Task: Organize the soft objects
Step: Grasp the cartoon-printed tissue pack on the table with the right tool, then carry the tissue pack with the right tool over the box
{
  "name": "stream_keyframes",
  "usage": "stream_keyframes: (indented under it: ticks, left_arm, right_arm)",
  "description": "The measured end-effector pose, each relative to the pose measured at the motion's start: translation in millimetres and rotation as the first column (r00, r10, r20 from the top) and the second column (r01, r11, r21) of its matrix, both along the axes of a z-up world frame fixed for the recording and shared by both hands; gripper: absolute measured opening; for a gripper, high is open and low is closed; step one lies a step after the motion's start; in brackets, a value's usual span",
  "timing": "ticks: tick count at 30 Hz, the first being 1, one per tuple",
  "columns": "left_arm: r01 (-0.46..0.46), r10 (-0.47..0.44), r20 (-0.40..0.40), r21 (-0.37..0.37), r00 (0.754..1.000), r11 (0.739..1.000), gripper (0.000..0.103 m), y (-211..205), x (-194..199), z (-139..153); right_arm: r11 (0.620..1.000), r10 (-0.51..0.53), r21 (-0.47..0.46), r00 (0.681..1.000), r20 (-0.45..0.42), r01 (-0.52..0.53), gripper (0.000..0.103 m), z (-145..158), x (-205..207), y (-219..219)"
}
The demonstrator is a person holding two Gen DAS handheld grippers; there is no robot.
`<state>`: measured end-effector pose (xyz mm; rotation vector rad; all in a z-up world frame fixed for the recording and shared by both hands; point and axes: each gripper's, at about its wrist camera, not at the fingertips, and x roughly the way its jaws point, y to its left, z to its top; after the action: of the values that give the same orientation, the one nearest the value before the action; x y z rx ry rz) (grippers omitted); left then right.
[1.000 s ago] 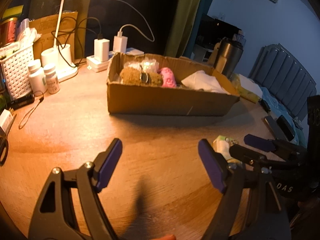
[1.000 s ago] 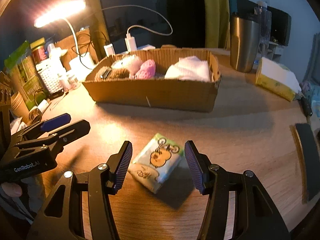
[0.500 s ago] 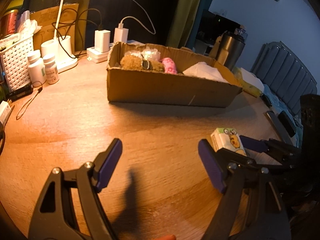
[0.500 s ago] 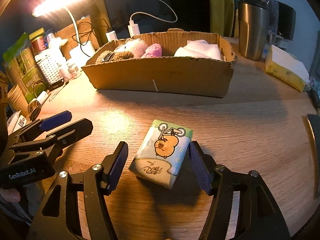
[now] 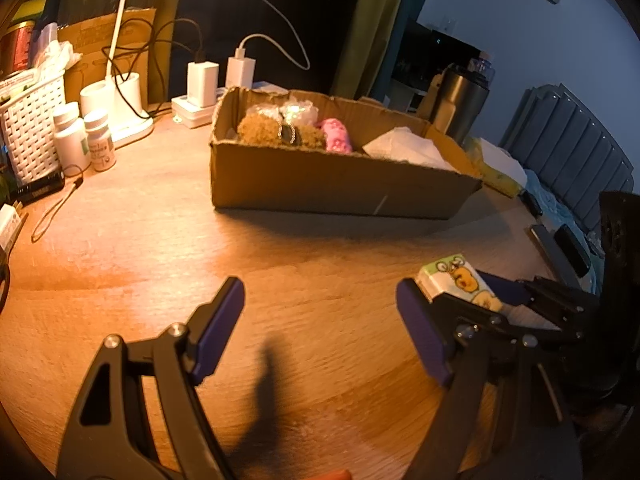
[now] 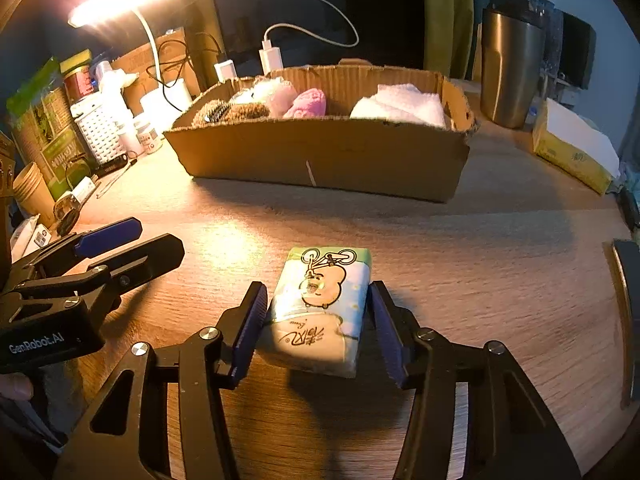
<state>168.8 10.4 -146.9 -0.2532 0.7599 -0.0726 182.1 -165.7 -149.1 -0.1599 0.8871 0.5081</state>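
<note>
Both grippers: black plastic scissor-type arms w/ triangular cut-outs, silver screw heads at pivots. Right gripper has ribbed blue pads. Left gripper has smooth blue-purple pads; white "GenRobot.AI" lettering on its body.

"GenRobot.AI" on left tool

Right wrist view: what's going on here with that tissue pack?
A person is tidying soft things into the cardboard box with two handheld grippers. The right gripper has just been closing around the tissue pack, which sits between its pads; it looks lifted off the table, with a shadow beneath it. The left gripper hovers open and empty beside it. The box already holds plush toys and a white cloth.
</note>
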Motion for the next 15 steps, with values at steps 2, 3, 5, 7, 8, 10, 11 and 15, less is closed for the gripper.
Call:
stream_keyframes:
  ticks: [2, 3, 5, 7, 8, 10, 11, 15]
  left_arm:
    - [0.000, 0.000, 0.001, 0.001, 1.000, 1.000, 0.080, -0.2, 1.1, 3.5]
    - [-0.003, 0.003, 0.007, 0.001, 1.000, 1.000, 0.080, 0.1, 1.2, 6.5]
    - [-0.007, 0.007, 0.021, 0.002, 1.000, 1.000, 0.080, 0.6, 2.0, 12.8]
    - [-0.009, 0.009, 0.030, 0.004, 1.000, 1.000, 0.080, 0.9, 2.3, 17.3]
    - [-0.009, 0.009, 0.034, 0.006, 0.999, 1.000, 0.080, 0.7, 2.5, 19.9]
    - [-0.008, 0.008, 0.043, 0.007, 0.999, 1.000, 0.080, 0.2, 2.6, 25.5]
    - [-0.007, 0.007, 0.048, 0.008, 0.999, 1.000, 0.080, -0.2, 3.2, 28.7]
    - [-0.004, 0.004, 0.073, 0.007, 0.997, 1.000, 0.080, -1.5, 3.9, 41.3]
  right_arm:
    - [1.000, 0.004, -0.001, 1.000, 0.008, -0.004, 0.055, 5.2, 0.2, 0.2]
    - [1.000, 0.007, 0.001, 1.000, 0.015, -0.007, 0.055, 8.5, 0.0, 0.7]
    - [1.000, 0.012, 0.002, 0.999, 0.033, -0.012, 0.055, 16.2, -0.3, 0.9]
    - [1.000, 0.015, 0.007, 0.999, 0.048, -0.015, 0.055, 23.7, -0.5, 0.1]
    - [1.000, 0.016, 0.010, 0.998, 0.055, -0.017, 0.054, 27.1, -0.6, -0.1]
    - [1.000, 0.021, 0.014, 0.998, 0.067, -0.022, 0.054, 33.9, -1.2, -0.2]
    - [1.000, 0.023, 0.017, 0.997, 0.071, -0.025, 0.054, 36.9, -1.7, -0.4]
    - [0.999, 0.026, 0.023, 0.995, 0.101, -0.029, 0.054, 52.4, -1.3, -2.0]
